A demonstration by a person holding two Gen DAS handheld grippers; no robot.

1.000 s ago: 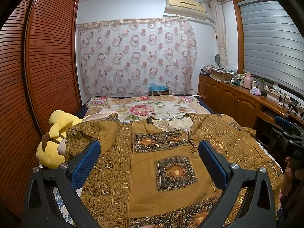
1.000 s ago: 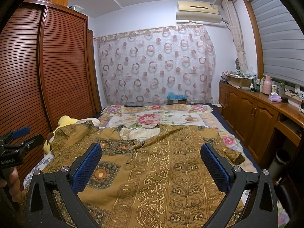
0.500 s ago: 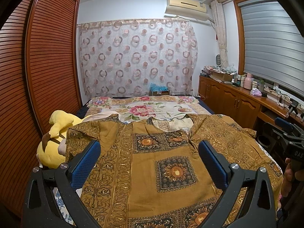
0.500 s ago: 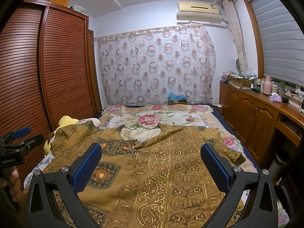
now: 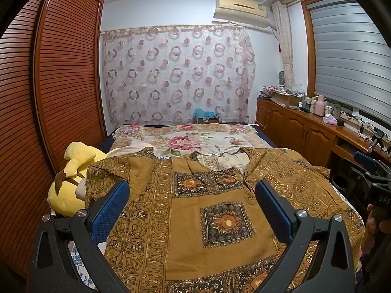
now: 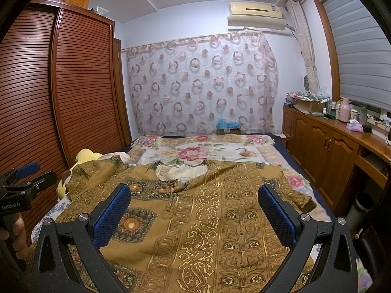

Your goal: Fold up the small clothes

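Mustard-brown shirt (image 5: 195,210) spread flat on bed (image 5: 195,141), front up, collar toward far curtain, one sleeve close to yellow plush toy (image 5: 70,185). Left gripper (image 5: 193,210) above the middle of the shirt, jaws wide apart, nothing between them. Right gripper (image 6: 194,212) also wide open and empty, above the right half of the shirt. No fold made yet, as far as can be judged. Good way for first fold: lower each gripper to one sleeve edge, pinch only the top layers, lift little, carry sleeve inward over the body. Better to keep cloth flat and avoid dragging the flowered bedcover (image 6: 205,151) underneath.
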